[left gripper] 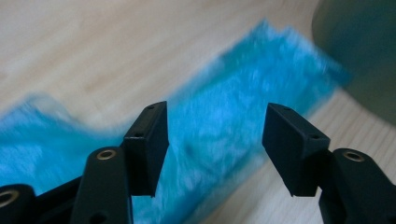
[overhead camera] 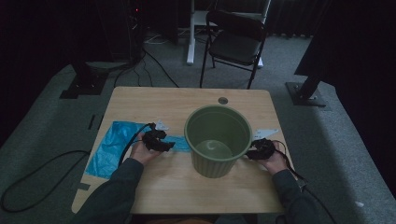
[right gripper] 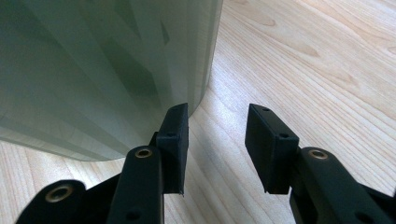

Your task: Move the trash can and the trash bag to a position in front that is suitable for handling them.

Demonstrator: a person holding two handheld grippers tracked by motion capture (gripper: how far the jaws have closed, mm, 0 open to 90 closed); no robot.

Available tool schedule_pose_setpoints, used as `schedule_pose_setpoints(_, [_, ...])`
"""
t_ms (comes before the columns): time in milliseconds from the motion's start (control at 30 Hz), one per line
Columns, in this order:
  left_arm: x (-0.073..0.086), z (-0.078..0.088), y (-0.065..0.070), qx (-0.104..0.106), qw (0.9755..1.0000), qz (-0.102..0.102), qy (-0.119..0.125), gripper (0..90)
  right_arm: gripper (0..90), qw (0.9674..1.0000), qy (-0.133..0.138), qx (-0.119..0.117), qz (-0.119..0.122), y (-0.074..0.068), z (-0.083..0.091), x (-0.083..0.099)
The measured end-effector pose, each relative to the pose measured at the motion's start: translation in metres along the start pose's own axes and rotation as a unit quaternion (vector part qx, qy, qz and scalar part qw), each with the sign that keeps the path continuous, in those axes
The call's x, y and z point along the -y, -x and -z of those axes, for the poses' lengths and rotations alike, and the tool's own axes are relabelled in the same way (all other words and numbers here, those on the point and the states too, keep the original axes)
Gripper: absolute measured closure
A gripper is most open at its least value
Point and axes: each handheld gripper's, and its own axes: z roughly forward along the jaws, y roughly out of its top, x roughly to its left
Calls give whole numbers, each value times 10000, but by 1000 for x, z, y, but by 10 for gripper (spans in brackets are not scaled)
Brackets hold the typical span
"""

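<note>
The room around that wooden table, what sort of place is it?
Probably a recording studio or lab corner, not a home: dark curtains around grey carpet, cables trailing on the floor, a folding chair, and stand bases flanking the table.

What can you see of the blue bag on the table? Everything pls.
The blue bag looks like thin, crinkly plastic film, bright blue. It lies flat and partly rumpled on the wooden table, left of the green bucket, one narrow end reaching toward the bucket. The left gripper hangs open over that strip, pads apart from it.
</note>
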Motion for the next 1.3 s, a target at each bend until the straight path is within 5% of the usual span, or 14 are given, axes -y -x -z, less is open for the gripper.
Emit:
schedule_pose_setpoints(167, [0, -13, 0, -24, 9999, 18, -151, 447, 592, 10000, 6, -10, 20, -1, 0, -1])
schedule_pose_setpoints(400, [-23, -30, -5, -294, 9988, 363, -139, 806, 592, 10000, 3, -9, 1, 0, 0, 0])
schedule_pose_setpoints(533, [-37, -39, -8, -226, 9980, 582, -94, 896, 592, 10000, 13, -4, 0, 0, 1, 0])
schedule_pose_setpoints(633, [-55, -45, -11, -209, 9948, 982, 141, 898, 592, 10000, 25, -3, -1, 1, 1, 0])
schedule_pose_setpoints(767, [-62, -46, -10, -164, 9931, 1127, 264, 889, 592, 10000, 9, -5, -2, 1, 1, 1])
schedule_pose_setpoints(800, [-72, -42, -9, -10, 9883, 1371, 666, 780, 592, 10000, -4, -11, 4, 1, 1, 1])
schedule_pose_setpoints(900, [-75, -39, -8, -70, 9881, 1375, 684, 638, 592, 10000, 7, -10, -4, 0, 1, 1])
schedule_pose_setpoints(1133, [-54, 3, -18, -644, 9896, 1095, 681, 553, 592, 10000, 4, -2, -13, 0, 2, 2])
schedule_pose_setpoints(1300, [-26, 39, -37, -1316, 9836, 1075, 612, 533, 592, 10000, -29, 1, -16, 0, 0, 1])
